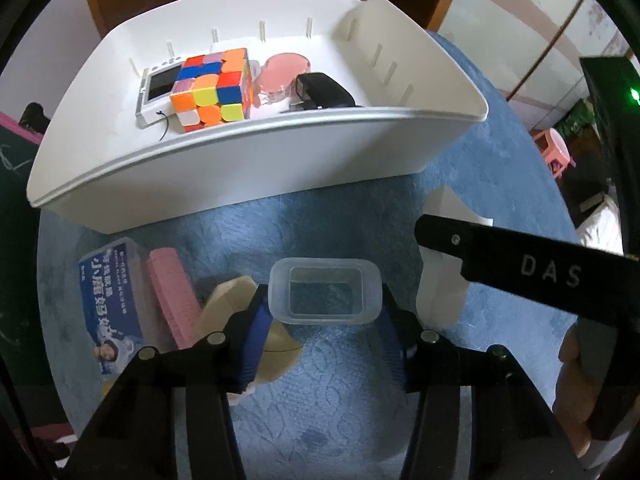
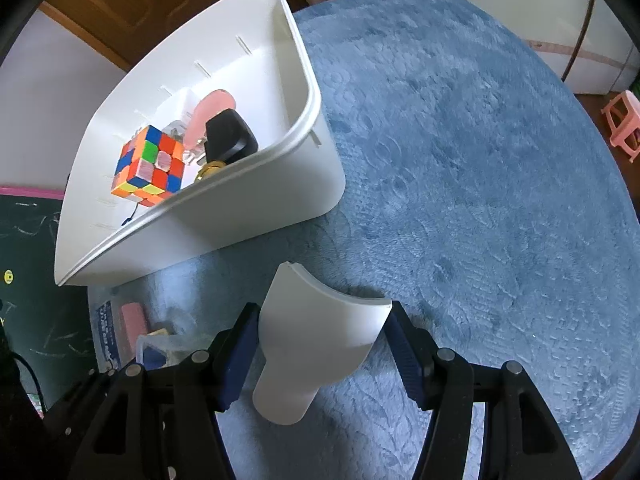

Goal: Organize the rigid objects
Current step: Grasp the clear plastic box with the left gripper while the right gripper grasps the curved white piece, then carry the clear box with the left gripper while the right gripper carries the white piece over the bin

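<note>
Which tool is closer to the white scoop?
Right. The right tool has the white scoop between its fingers. The left tool is beside it, around the clear plastic box, with the scoop just off to its right.

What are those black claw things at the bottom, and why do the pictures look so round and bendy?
They are grabber tools a person holds, one per hand. Each carries a wide-angle camera, which bends the picture. The left gripper sits around a small clear plastic box. The right gripper sits around a white scoop. Both are on a blue rug. Behind is a white bin holding a colourful puzzle cube, a black plug, a pink round lid and a small screen gadget. A blue printed box and a pink brush wait outside.
</note>
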{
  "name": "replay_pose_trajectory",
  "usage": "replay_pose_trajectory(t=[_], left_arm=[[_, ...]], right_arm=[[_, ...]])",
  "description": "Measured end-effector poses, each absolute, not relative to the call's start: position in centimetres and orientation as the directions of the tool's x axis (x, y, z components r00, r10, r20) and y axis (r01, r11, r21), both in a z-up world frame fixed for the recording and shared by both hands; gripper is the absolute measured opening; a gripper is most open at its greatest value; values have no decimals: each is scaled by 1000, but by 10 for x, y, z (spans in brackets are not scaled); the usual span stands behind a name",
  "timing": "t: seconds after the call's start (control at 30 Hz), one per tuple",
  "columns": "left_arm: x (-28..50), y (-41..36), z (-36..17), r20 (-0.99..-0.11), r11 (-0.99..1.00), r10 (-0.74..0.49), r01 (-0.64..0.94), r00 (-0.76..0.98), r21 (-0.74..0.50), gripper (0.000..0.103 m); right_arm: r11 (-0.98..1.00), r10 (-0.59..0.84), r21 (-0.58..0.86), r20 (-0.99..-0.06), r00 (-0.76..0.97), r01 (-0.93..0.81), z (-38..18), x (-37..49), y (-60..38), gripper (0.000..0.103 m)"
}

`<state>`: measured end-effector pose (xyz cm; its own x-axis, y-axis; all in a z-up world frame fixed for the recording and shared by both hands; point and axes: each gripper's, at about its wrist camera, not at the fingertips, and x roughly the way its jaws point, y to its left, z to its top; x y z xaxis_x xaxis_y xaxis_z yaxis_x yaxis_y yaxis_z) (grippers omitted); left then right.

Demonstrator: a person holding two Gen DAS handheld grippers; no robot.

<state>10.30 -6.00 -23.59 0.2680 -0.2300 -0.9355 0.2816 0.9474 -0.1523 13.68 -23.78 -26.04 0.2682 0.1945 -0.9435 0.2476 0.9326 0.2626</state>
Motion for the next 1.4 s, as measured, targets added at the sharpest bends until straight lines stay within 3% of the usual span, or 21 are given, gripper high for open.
replay_pose_trajectory(t=[0.27,0.53,0.77,1.1,1.4], left_arm=[[93,-42,-184,-917,963,-219,223,332,-149,54],[97,-23,-94,-853,971,-214,197,475,-135,54],[128,-15,-50,-799,980,-186,169,572,-107,54],[188,1,-64,-823,991,-131,100,553,-91,54],[237,4,-133,-895,996,-87,61,437,-67,54]], right_arm=[[947,196,263,-928,318,182,-236,127,-220,63],[958,209,271,-884,418,94,-178,115,-216,63],[956,243,293,-814,528,11,-120,124,-206,63],[975,195,215,-702,685,-57,-53,180,-190,63],[992,112,126,-743,660,-26,-85,251,-168,63]])
